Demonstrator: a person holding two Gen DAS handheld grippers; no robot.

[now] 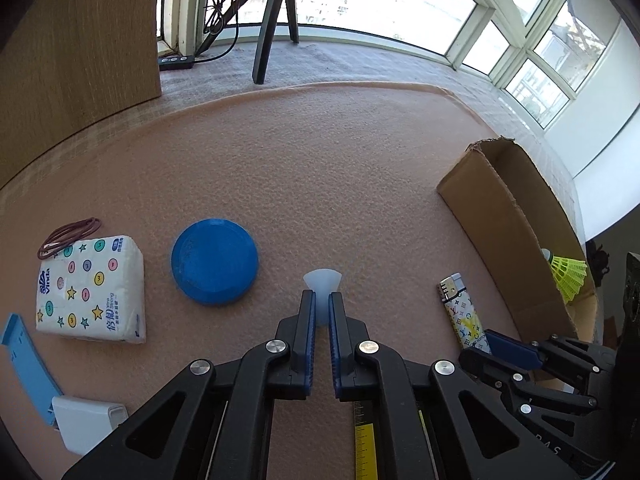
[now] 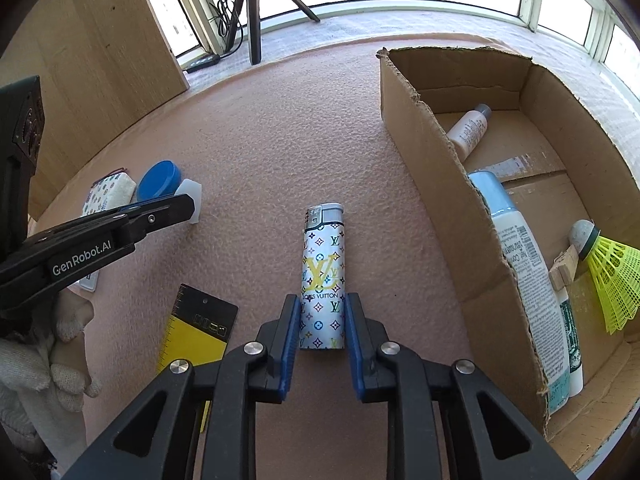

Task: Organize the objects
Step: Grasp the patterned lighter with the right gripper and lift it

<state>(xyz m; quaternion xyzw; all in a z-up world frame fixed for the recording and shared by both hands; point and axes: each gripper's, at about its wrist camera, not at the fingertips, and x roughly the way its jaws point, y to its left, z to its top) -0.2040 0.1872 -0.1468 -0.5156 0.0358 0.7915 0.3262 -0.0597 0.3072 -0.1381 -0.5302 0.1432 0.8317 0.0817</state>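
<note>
1. Cardboard box is seen at the right of the right wrist view, open-topped; bottles and a yellow shuttlecock lie inside.
2. Tissue pack is seen at lower left of the left wrist view, with a blue disc just beside it on the pink mat.
3. Right gripper is clamped on the patterned lighter, which lies on the mat at frame centre, beside the box.
4. Left gripper is closed on a small translucent white piece, centre-low in its own view.
</note>
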